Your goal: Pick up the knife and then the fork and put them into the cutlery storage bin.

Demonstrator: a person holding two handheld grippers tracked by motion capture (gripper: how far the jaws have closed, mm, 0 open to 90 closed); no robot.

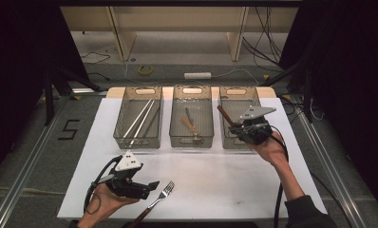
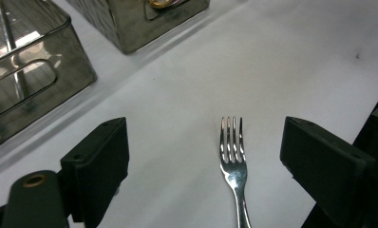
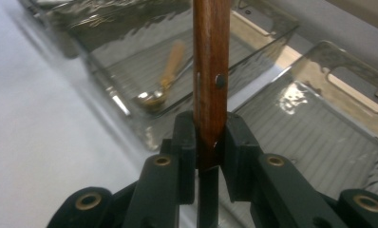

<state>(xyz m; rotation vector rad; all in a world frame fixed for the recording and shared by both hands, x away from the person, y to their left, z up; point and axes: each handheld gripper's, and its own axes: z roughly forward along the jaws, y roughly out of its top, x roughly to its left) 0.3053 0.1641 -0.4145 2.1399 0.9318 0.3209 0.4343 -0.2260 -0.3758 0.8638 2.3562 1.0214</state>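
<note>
- The high view looks forward and down from above the person's side, taking in the whole white table (image 1: 272, 190) and three wire baskets (image 1: 192, 137).
- The left gripper view sits low and close over a fork (image 2: 233, 166), also seen from above (image 1: 164, 191).
- The right gripper view looks closely along a wooden handle (image 3: 211, 71) toward the baskets.

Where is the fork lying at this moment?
In the high view the fork lies on the white table near its front edge, just right of the left hand-held gripper. In the left gripper view it lies between the open jaws, untouched.
</note>
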